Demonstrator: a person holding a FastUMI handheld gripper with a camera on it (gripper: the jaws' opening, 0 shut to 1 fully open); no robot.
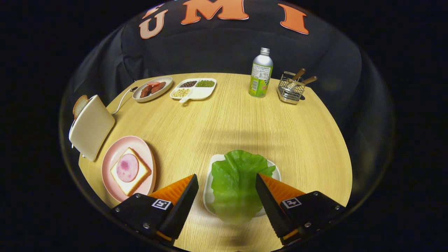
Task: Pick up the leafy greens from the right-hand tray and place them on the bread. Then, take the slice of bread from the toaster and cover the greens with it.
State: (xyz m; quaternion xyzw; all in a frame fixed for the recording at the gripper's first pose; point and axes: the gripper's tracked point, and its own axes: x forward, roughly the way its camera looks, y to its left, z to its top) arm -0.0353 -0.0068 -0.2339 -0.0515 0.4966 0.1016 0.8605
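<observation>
The leafy greens [235, 183] cover most of their white tray [207, 190], leaving only its rim showing. The toaster [91, 127] hides all but the top corner of the bread slice [79, 105] in its slot. The bottle [261, 73] label is too small to read. The hand-held gripper [226, 190], fingers spread wide, hides the pink plate's [109, 164] near edge.

Bright even light, soft shadows, fisheye-bent edges, sharp focus
</observation>
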